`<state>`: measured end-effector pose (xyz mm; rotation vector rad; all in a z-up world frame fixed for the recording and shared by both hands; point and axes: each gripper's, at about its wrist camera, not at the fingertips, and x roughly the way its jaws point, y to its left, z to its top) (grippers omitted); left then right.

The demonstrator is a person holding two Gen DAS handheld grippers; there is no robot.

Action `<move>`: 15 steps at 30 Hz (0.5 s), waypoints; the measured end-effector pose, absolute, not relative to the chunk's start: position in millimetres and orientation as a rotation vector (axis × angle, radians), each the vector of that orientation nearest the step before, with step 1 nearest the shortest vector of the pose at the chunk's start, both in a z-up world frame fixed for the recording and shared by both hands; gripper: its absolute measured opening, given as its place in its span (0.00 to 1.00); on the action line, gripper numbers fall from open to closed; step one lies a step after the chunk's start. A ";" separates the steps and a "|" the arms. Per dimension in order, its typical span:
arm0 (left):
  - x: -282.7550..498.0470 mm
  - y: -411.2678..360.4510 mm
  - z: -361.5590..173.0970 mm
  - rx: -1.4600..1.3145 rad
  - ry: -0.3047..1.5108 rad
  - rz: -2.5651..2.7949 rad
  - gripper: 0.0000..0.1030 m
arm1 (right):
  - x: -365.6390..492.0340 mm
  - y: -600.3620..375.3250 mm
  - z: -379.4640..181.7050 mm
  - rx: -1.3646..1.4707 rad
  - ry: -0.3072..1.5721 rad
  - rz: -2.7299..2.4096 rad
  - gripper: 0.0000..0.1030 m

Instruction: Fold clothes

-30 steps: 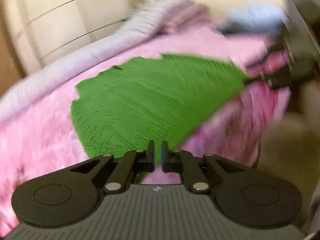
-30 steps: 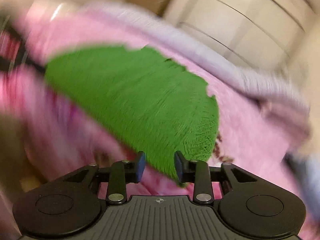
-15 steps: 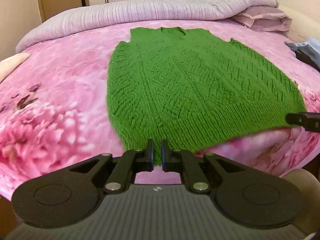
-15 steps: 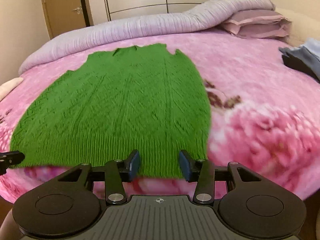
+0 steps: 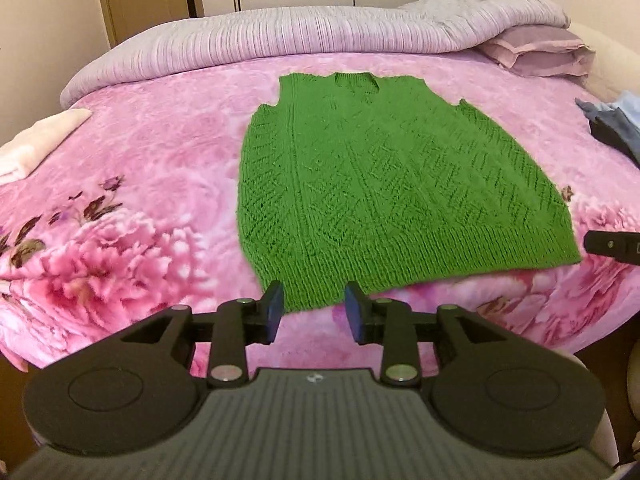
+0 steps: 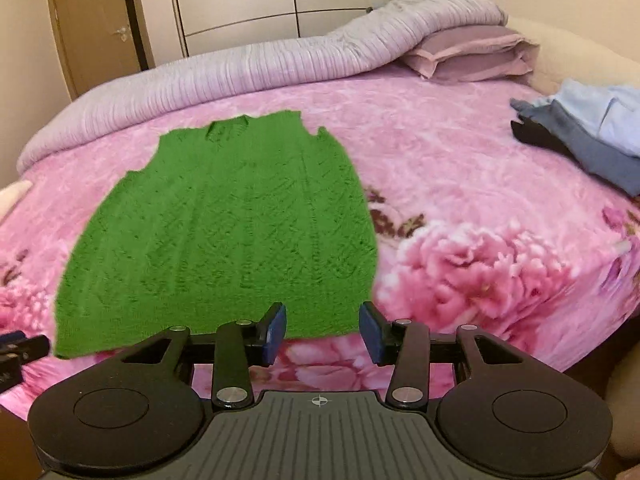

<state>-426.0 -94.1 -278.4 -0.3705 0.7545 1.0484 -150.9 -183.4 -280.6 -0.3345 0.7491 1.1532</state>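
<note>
**Mia:** Where was the green knitted vest (image 5: pixel 384 196)?

**Tom:** It lay flat in the middle of the pink flowery bed cover (image 5: pixel 160 184). Its neck end was far away and its ribbed bottom edge was near, close to the near edge of the bed.

**Mia:** Did the grippers hold it?

**Tom:** No. The left gripper (image 5: pixel 314 312) had just been opening, and its blue pads stood partly apart with nothing pinched between them. It hung just over the near left corner of the vest. The right gripper (image 6: pixel 322 330) had been opening too. Its pads stood wide apart and held nothing, by the near right part of the bottom edge.

**Mia:** Was there room to move?

**Tom:** Yes. Bare pink cover lay on the left and right of the vest, and on the far side too.

**Mia:** What else was around?

**Tom:** A rolled lilac duvet (image 5: pixel 304 36) ran along the far side, with a purple pillow (image 6: pixel 472 54) at its right end. Blue folded clothes (image 6: pixel 588 132) sat far to the right. A pale folded cloth (image 5: pixel 36 144) sat at the left edge. All were well apart from the vest.
</note>
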 end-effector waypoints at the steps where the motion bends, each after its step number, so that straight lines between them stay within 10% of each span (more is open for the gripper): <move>1: -426.2 -97.1 -278.4 -0.369 0.758 1.053 0.28 | -152.4 -185.8 -281.5 -0.328 0.766 1.159 0.43; 15: -425.8 -134.5 -277.0 -0.354 0.773 1.074 0.29 | -177.9 -208.2 -280.6 -0.330 0.811 1.209 0.43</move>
